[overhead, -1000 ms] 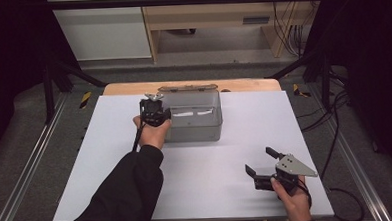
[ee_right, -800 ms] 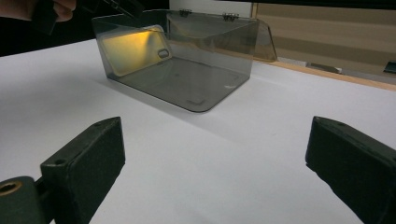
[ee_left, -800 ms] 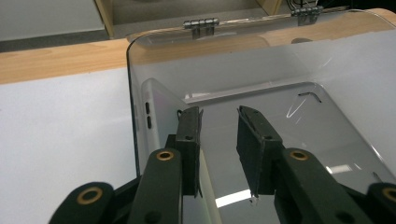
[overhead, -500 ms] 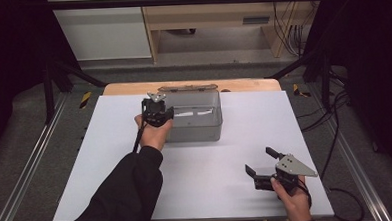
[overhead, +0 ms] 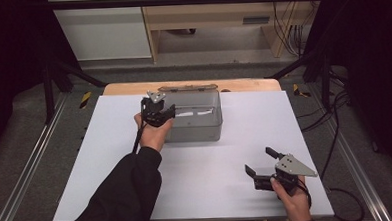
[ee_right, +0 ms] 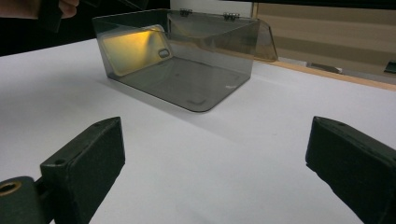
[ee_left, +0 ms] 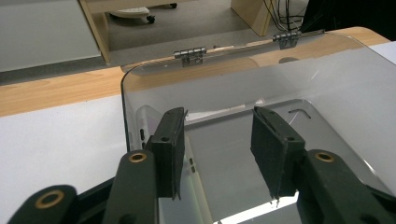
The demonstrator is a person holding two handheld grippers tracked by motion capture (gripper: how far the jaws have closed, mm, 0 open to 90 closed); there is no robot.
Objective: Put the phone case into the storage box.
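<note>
Your left gripper (overhead: 160, 111) hangs over the left end of the clear plastic box (overhead: 194, 121), its jaws parted with nothing between them, and in the left gripper view (ee_left: 219, 154) they point down into the box's open top. Your right gripper (overhead: 260, 167) rests low over the white table (overhead: 110, 144) near your front right corner, well apart from the box, jaws spread wide and holding nothing. The box sits toward the table's far edge, its hinged lid (ee_left: 243, 60) swung open and back.
</note>
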